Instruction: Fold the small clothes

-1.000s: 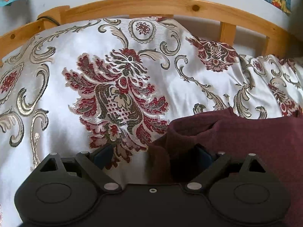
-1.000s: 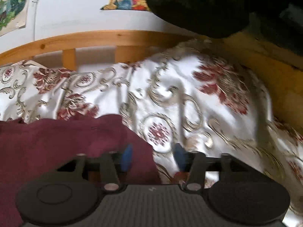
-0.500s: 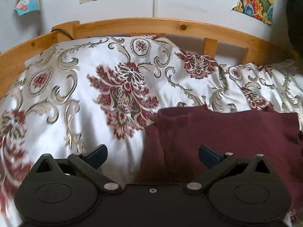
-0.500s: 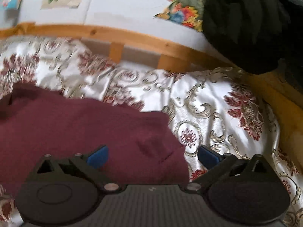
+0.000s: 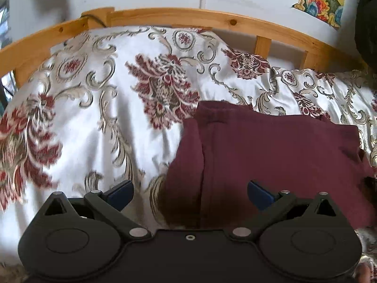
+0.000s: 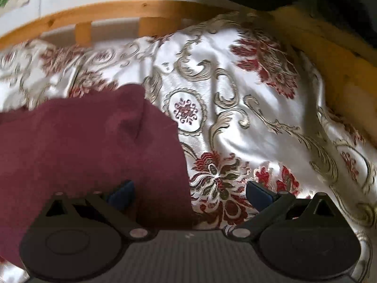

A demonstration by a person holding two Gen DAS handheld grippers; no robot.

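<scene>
1. The maroon garment (image 5: 271, 155) is seen lying folded on the floral bedspread (image 5: 99, 122); its near edge is hidden behind both gripper bodies.
2. The left gripper (image 5: 189, 192) and right gripper (image 6: 189, 192) are spread wide, gripping nothing; the right view is blurred.

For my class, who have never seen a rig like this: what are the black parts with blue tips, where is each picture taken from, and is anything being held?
Each picture comes from a camera mounted on a hand-held gripper, looking forward along its two fingers. The left gripper and the right gripper both stand wide open and hold nothing. A maroon garment lies folded on a flowered bedspread, inside a wooden bed frame. The blue tips are the finger pads.
</scene>
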